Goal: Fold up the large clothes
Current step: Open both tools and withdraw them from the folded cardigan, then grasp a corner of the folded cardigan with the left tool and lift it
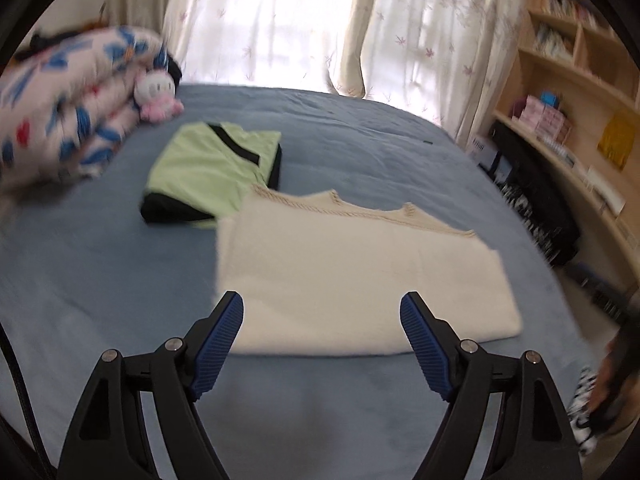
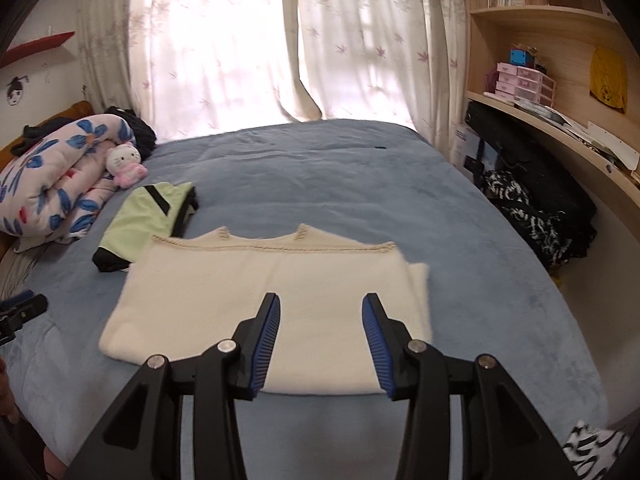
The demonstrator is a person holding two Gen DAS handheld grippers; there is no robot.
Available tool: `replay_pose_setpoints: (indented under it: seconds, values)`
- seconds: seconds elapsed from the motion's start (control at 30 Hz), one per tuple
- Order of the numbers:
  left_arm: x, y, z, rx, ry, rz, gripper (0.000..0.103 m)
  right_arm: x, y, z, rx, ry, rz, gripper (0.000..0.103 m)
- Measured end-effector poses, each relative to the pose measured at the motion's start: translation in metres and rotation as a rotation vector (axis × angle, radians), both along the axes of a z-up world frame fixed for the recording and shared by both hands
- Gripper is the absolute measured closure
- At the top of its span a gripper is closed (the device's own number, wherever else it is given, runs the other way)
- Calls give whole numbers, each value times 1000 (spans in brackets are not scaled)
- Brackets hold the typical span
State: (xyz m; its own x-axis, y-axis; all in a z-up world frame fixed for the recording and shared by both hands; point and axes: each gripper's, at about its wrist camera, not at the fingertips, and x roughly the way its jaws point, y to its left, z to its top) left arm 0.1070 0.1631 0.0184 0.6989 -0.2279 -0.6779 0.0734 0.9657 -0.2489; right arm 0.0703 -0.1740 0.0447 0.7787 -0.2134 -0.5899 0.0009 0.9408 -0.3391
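folded cream fuzzy sweater (image 2: 272, 300) flat on blue bed cover (image 2: 340, 184) | left gripper (image 1: 322, 312) wide, empty, over sweater | right gripper (image 2: 320, 312) partly apart, empty, over sweater

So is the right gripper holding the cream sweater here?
No: the right gripper hangs open above the folded cream sweater, which lies flat on the bed with nothing between the pads.

folded cream sweater (image 2: 264, 300) on blue bed (image 2: 320, 168)
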Motion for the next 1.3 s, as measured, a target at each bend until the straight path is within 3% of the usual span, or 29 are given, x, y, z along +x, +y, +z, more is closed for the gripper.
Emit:
replay_pose_setpoints:
  seconds: [0.3,0.6,0.77,1.13,1.17,1.2,1.23,1.3]
  values:
    - [8,12,-88,-275,121,4,23,-8,8,-64,23,-43,21,60]
    - [40,35,-191,-504,261,82,23,20,8,-131,52,44,47,60]
    - [53,41,-214,-535,243,118,24,38,11,-158,57,91,64,60]
    - [118,40,-215,-481,193,154,24,65,8,-187,65,142,65,61]
    - [122,42,-215,-481,191,163,28,66,8,-188,65,141,65,61]
    - [126,42,-215,-468,186,183,45,68,8,-188,64,139,65,61]
    - [127,45,-216,-449,183,205,55,70,9,-188,62,137,66,61]
    - [121,54,-217,-482,154,212,75,76,13,-186,61,131,74,61]
